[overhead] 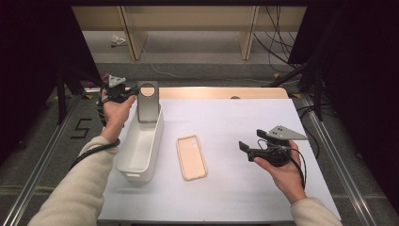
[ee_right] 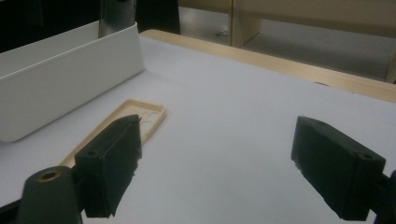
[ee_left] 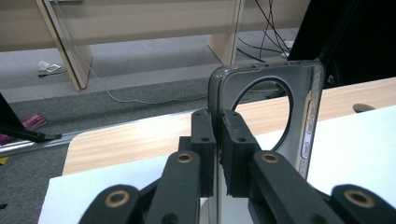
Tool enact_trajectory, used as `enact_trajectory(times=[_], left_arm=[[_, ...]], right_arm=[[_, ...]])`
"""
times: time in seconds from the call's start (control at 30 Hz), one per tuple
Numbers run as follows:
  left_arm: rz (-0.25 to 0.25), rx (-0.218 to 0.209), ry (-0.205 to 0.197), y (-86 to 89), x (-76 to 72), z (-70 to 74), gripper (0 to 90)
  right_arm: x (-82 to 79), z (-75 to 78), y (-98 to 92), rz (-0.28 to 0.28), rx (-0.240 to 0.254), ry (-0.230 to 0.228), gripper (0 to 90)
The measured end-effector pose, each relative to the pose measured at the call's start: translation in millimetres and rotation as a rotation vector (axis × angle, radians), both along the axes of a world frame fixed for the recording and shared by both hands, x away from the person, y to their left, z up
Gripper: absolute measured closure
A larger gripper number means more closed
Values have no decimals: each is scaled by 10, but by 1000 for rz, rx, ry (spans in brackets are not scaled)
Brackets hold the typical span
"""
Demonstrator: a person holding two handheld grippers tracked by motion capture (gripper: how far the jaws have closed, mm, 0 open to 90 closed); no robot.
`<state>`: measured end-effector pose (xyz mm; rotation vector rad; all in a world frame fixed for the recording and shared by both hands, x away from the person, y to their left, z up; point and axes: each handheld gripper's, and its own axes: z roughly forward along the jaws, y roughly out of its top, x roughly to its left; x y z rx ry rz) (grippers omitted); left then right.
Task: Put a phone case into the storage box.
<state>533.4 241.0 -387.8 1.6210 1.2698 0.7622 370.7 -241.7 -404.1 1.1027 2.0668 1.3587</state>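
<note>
Smoky clear phone case [overhead: 147, 101] w/ round cutout, upright.

Two long cream-coloured knit sleeves [overhead: 77, 188], ribbed at the cuffs, covering both forearms down to the wrists. Matt black two-jaw left gripper [overhead: 133, 92], topped by a small grey three-cornered plate [overhead: 116, 80] dotted with dark holes. Black cable [overhead: 91, 151] looped beside that plate and trailing back along the sleeve. Blocky black rubbery pads [ee_left: 238, 154] with small sunken screws, carried on rounded black link arms with brass-coloured pivot rings [ee_left: 184, 157]. Matching black right gripper [overhead: 250, 140], crowned by a larger, longer grey three-cornered plate [overhead: 285, 133] with a few holes, thin black cable [overhead: 301, 165] curling beneath that plate.
</note>
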Motion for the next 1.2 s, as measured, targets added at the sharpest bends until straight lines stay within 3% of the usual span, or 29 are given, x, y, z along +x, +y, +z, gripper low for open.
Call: enact_trajectory(times=[0.67, 1.2], left_arm=[[2, 47, 35, -11, 18, -87, 829], [22, 45, 46, 14, -11, -113, 772]], right_arm=[[3, -5, 3, 3, 0, 0, 169], [2, -5, 6, 4, -1, 1, 168]])
